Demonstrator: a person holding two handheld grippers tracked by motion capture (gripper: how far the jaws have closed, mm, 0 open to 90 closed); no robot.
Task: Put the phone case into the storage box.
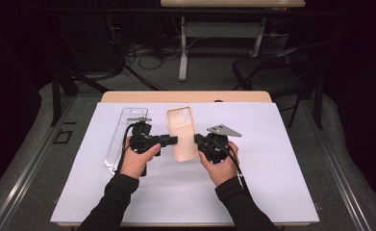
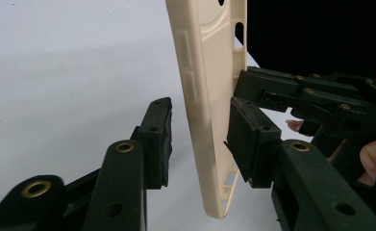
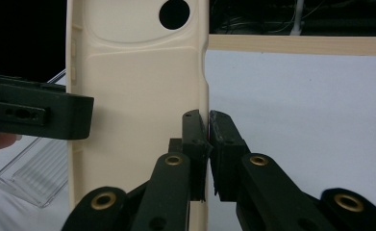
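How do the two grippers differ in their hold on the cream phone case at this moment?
The right gripper is shut on one long edge of the phone case; the left gripper straddles the opposite edge with a gap showing at one pad. The right jaws stand pinched together; the left jaws stand wider. Both reach in from the sides at mid-length.

Illumination is concentrated on the worktop, whose white cover reads bright and even in the high view; the surrounding room falls off to near black. Shadows under the hands are short and soft, indicating overhead light. No glare is present on the cover. The clear plastic tray shows faint edge highlights. In both gripper views the near black jaws are slightly soft and low in detail, and the cream phone case is evenly lit. The high view shows mild compression softness throughout.
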